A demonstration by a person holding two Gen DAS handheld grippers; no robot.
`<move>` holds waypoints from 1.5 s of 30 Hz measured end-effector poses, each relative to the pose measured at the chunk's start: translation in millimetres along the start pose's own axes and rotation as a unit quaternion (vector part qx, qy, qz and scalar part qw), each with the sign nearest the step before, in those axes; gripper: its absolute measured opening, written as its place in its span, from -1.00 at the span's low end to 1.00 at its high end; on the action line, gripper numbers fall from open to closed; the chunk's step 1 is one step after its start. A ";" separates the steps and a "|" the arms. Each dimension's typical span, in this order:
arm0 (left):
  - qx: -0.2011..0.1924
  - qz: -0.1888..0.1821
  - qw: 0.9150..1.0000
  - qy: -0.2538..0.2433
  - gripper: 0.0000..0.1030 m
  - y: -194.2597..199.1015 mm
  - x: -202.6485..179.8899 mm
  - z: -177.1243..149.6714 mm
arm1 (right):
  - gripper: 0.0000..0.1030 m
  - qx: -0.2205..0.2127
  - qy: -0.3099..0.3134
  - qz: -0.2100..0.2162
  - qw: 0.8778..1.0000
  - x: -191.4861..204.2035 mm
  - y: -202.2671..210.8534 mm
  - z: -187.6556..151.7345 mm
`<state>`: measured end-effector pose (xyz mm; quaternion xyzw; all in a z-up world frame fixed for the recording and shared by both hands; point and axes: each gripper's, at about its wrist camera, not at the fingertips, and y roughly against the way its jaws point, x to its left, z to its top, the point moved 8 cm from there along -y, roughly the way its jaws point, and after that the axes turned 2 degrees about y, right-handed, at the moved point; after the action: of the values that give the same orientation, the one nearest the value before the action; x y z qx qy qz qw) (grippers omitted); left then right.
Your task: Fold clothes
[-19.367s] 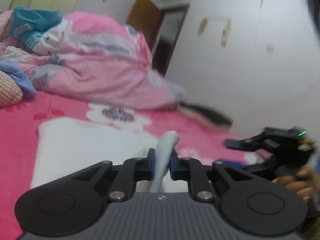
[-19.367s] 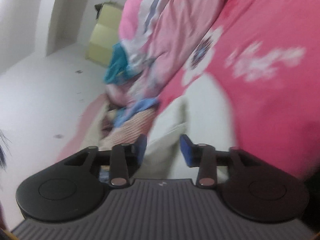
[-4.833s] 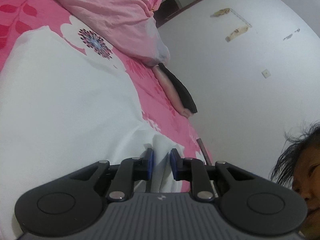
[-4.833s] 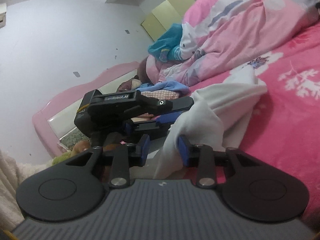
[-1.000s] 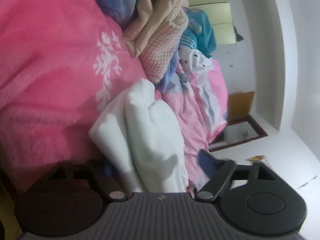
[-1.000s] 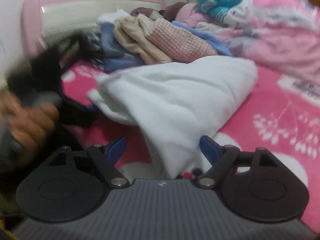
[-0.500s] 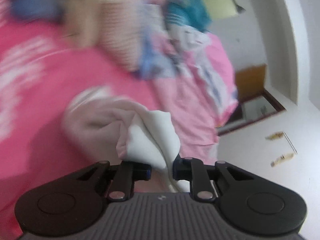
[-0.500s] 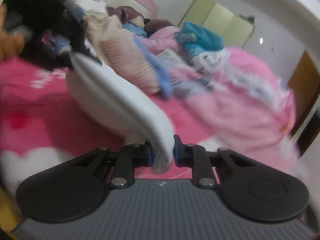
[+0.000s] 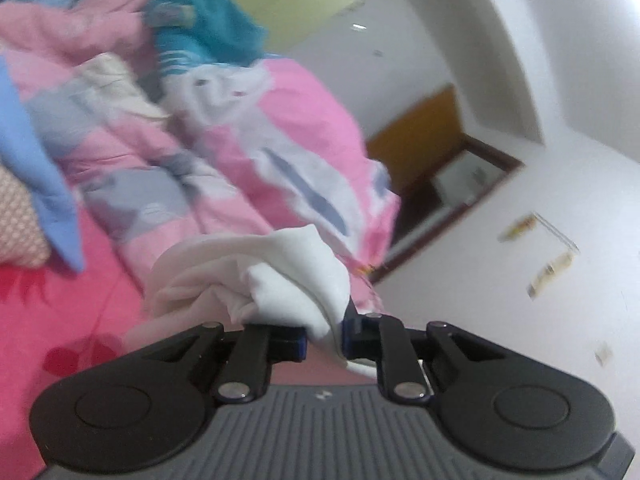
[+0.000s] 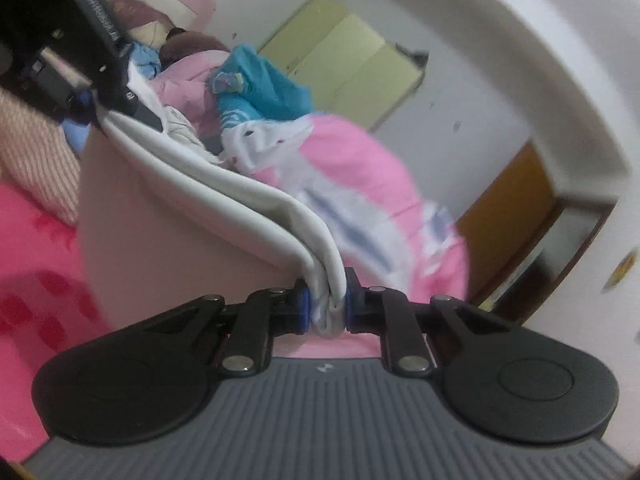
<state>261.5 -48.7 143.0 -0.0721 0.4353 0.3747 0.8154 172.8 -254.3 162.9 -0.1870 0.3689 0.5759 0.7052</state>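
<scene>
While the left gripper (image 9: 325,336) clamps a bunched end of the white garment (image 9: 288,280), the right gripper (image 10: 325,306) pinches its other end, both sets of jaws having just closed narrow on the cloth. From the right gripper the garment's folded edge stretches taut to the left gripper, hanging above the pink bed (image 10: 28,256). Beyond lie a rumpled pink quilt (image 9: 256,148), a teal garment (image 10: 260,84) and a yellow-green wardrobe (image 10: 352,68).
</scene>
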 end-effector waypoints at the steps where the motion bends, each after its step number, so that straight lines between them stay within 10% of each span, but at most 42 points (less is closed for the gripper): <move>1: 0.006 -0.007 1.000 -0.009 -0.70 3.4 -3.9 -9.6 | -0.74 -0.007 0.026 -0.006 1.000 1.1 10.6 -7.3; 7: 0.070 -0.013 0.997 -0.011 -0.71 64.0 35.5 -118.3 | -0.74 -0.041 0.193 0.006 0.980 84.0 111.0 -90.2; 13: 0.166 0.082 0.981 0.062 -0.73 118.8 156.1 -264.4 | -0.76 -0.003 0.277 0.138 0.951 235.5 208.1 -192.1; 16: 0.156 0.070 0.982 0.079 -0.74 133.3 166.4 -279.0 | -0.76 0.014 0.267 0.136 0.954 253.3 219.2 -203.0; 22: 0.160 0.056 0.982 0.082 -0.70 145.5 173.4 -284.6 | -0.67 0.055 0.189 0.158 0.968 242.9 224.3 -190.6; 26: 0.169 0.052 0.981 0.073 -0.37 170.4 183.8 -283.8 | -0.60 0.122 0.004 0.233 0.965 206.7 243.5 -187.5; 33: 0.102 0.044 0.993 0.040 0.12 216.6 189.9 -248.9 | -0.41 0.118 -0.382 0.260 0.879 108.9 247.7 -166.2; 39: 0.088 0.066 0.993 -0.037 0.16 199.7 170.1 -237.0 | -0.41 0.149 -0.503 0.274 0.806 147.8 178.9 -187.4; 45: 0.091 0.047 0.977 -0.189 0.18 181.1 128.1 -239.9 | -0.41 0.146 -0.491 0.287 0.809 165.1 135.9 -161.4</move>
<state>25.7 43.4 -63.5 0.0948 0.3081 0.3784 0.8677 5.1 -217.8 -42.8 0.3406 0.0896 0.7065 0.6138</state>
